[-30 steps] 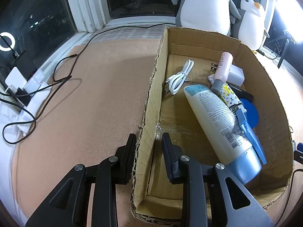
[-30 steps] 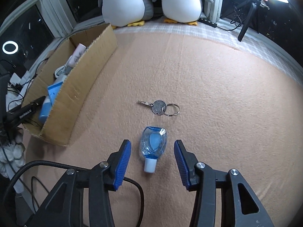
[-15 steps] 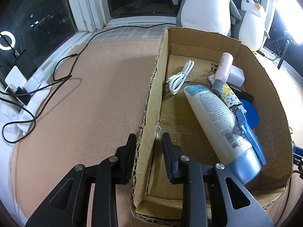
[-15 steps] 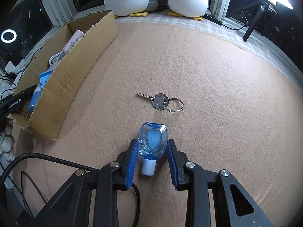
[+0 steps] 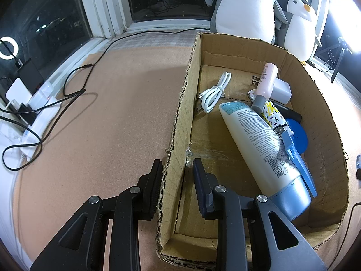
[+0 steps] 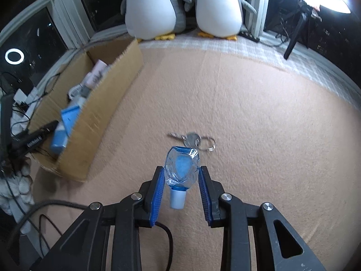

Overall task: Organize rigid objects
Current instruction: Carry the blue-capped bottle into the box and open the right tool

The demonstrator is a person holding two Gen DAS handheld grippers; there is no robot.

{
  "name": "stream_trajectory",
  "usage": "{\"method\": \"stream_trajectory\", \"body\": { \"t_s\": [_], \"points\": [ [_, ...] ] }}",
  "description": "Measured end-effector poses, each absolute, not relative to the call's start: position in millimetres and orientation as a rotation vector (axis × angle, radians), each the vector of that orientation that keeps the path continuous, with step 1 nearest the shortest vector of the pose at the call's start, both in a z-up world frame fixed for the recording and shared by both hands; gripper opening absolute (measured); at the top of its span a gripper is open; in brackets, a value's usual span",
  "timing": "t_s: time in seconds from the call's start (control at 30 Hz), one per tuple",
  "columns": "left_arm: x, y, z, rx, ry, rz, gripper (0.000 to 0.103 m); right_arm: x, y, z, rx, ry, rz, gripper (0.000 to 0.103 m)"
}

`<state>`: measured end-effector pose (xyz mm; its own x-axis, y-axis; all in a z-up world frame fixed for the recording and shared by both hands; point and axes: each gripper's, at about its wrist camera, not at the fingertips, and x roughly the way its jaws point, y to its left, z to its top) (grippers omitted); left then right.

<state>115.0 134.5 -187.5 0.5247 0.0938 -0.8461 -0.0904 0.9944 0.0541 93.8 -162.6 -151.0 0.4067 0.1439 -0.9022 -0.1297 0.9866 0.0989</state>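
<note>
My left gripper (image 5: 177, 164) is shut on the near left wall of the open cardboard box (image 5: 315, 103), one finger outside and one inside. In the box lie a white lotion bottle (image 5: 259, 140) with a blue cap, a white cable (image 5: 214, 92), a pink tube (image 5: 266, 79), a white charger (image 5: 281, 89) and a blue-handled tool (image 5: 297, 160). In the right wrist view my right gripper (image 6: 181, 171) is shut on a small clear blue bottle (image 6: 182, 164), white cap toward the camera. A key on a ring (image 6: 193, 139) lies on the tan mat just beyond. The box (image 6: 108, 103) stands to the left.
Two plush penguins (image 6: 151, 6) sit at the back by the window. A power strip with chargers and black cables (image 5: 33, 108) lies along the left edge. A tripod leg (image 6: 295, 36) stands at the back right. A black cable (image 6: 67, 205) runs under my right gripper.
The right gripper's jaws closed from wide apart onto the small blue bottle, which now sits higher between the pads, partly over the key. The left gripper and box have not moved.
</note>
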Motion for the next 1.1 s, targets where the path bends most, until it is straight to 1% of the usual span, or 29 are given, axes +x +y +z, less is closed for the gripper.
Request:
{"method": "stream_trajectory", "body": {
  "t_s": [0.3, 0.6, 0.83, 1.1],
  "points": [
    [115, 135, -188, 0.001, 1.012, 0.110, 0.026, 108, -130, -113, 0.010, 1.057, 0.258, 0.027],
    [115, 135, -188, 0.001, 1.012, 0.110, 0.026, 125, -92, -91, -0.025, 1.009, 0.344, 0.027],
    [114, 134, -188, -0.003, 1.011, 0.111, 0.026, 138, -60, -86, -0.043, 0.998, 0.411, 0.027],
    [113, 134, -188, -0.010, 1.010, 0.111, 0.026, 152, -24, -98, -0.055, 1.024, 0.477, 0.027]
  ]
}}
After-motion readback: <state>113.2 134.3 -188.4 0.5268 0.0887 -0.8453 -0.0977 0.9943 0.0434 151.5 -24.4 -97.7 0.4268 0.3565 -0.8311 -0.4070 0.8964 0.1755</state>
